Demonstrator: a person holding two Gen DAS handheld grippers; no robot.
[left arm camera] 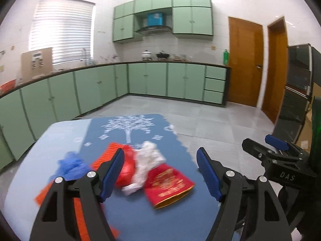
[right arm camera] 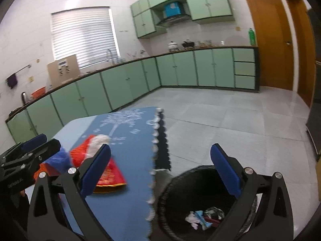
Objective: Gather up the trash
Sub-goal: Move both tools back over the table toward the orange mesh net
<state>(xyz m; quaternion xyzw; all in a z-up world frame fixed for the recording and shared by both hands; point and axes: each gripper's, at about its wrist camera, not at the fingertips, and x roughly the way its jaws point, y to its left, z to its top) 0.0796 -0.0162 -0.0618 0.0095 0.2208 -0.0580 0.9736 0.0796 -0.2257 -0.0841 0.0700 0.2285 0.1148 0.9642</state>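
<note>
Green kitchen cabinets and a tiled floor sit behind a table (left arm camera: 30, 160) covered by a blue mat with a white tree print. From the left wrist view, the left tool (left arm camera: 160, 172) hangs over the pile with its jaws spread wide and nothing between them. Trash left on the mat: a blue wad (left arm camera: 73, 165), an orange sheet (left arm camera: 80, 206) partly under the tool, a red bag (left arm camera: 127, 169), a white crumpled bag (left arm camera: 147, 158) and a red envelope (left arm camera: 169, 185) with gold print, all bunched close together and some touching. The right tool (left arm camera: 276, 148) shows at the right edge, off the table. From the right wrist view, the right tool (right arm camera: 160, 172) is wide open too and empty, sitting over the gap between the table edge and a black bin (right arm camera: 180, 182) on the floor. Inside the bin there are already a few scraps (right arm camera: 204, 217), white, blue and darker bits, hard to say exactly what. So I'd call it partly done: some stuff is binned, but the whole pile on the mat is waiting, and neither tool is holding anything right now.
</note>
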